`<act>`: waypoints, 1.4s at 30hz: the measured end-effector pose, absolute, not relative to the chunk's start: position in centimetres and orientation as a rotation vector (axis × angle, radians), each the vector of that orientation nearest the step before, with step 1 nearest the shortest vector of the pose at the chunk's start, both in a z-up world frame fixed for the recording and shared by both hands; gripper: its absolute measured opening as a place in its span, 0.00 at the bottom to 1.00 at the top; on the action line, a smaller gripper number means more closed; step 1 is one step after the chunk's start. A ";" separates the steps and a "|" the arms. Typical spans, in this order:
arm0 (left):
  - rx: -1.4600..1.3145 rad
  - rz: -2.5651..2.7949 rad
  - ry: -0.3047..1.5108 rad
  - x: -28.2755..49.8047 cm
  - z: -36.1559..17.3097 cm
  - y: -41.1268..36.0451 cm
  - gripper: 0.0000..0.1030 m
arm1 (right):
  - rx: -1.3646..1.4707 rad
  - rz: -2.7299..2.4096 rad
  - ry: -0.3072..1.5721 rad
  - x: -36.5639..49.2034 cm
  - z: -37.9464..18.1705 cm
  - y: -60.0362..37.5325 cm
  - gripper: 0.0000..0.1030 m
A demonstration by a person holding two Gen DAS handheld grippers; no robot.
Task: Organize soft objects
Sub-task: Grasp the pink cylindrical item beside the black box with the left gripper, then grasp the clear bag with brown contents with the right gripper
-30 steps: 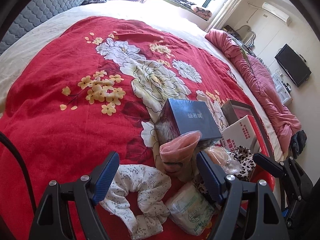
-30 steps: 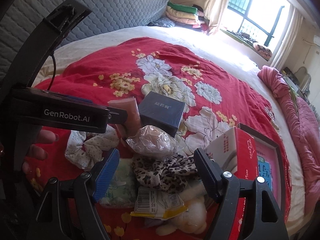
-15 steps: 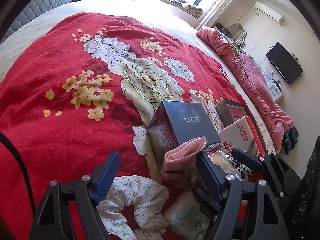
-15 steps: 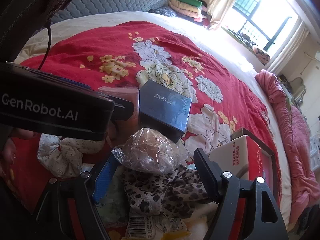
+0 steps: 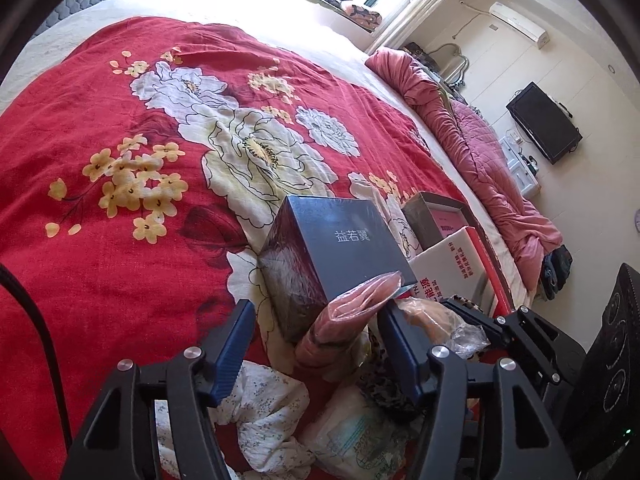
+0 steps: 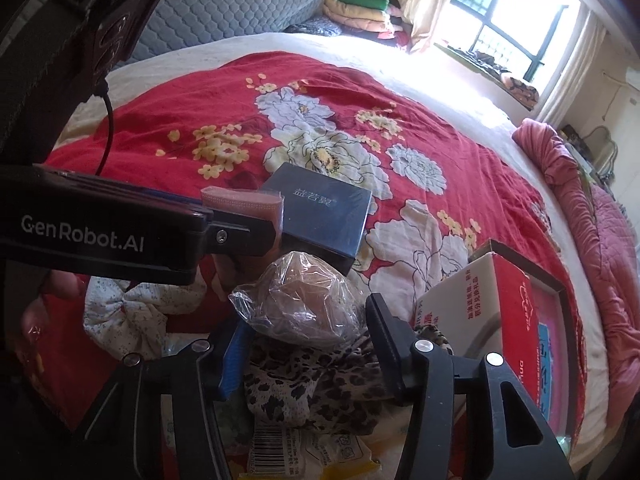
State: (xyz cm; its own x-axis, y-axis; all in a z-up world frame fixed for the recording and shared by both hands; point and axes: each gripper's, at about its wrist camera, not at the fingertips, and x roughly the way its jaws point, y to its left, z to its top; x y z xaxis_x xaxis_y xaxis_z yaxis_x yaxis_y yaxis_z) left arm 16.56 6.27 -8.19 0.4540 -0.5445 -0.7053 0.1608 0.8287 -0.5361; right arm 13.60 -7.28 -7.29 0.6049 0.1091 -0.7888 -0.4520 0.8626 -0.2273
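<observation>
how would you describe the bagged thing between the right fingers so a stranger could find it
On the bed's red floral blanket, find the dark navy box with pale lettering. Just in front of it, atop the leopard-print cloth, sits a brownish lump in a crinkly clear plastic bag. Nothing else nearby has that shiny, see-through, crumpled wrapping.

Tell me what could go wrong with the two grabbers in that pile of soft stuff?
1. The right gripper has just been closing and seems to pinch the clear-bagged bundle; the slick plastic might slip or tear.
2. The left gripper has just been closing around the pink packet, not yet pressing it; it stands upright by the dark box and might topple.
3. Both grippers sit close and could bump.
</observation>
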 end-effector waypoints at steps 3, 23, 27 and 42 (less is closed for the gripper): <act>-0.437 -0.474 1.006 16.6 -8.1 6.2 0.51 | -0.414 0.329 0.861 13.5 -6.8 -7.7 0.54; -0.254 -0.440 0.922 13.9 -5.1 4.8 0.11 | -0.269 0.362 0.840 12.9 -3.9 -8.9 0.52; -0.277 -0.415 0.927 13.4 -4.6 5.1 0.10 | -0.251 0.362 0.831 12.7 -3.2 -9.1 0.52; -0.237 -0.331 0.871 9.8 -1.0 4.5 0.10 | -0.184 0.369 0.755 10.7 0.3 -10.5 0.52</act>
State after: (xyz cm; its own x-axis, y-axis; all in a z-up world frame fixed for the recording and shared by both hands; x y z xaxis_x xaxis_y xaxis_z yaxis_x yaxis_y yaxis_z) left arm 9.75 4.52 -1.01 0.5981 -0.3781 -0.7066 0.1873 0.9232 -0.3355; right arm 10.68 -10.52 0.29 0.6683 0.2595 -0.6972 -0.3904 0.9201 -0.0317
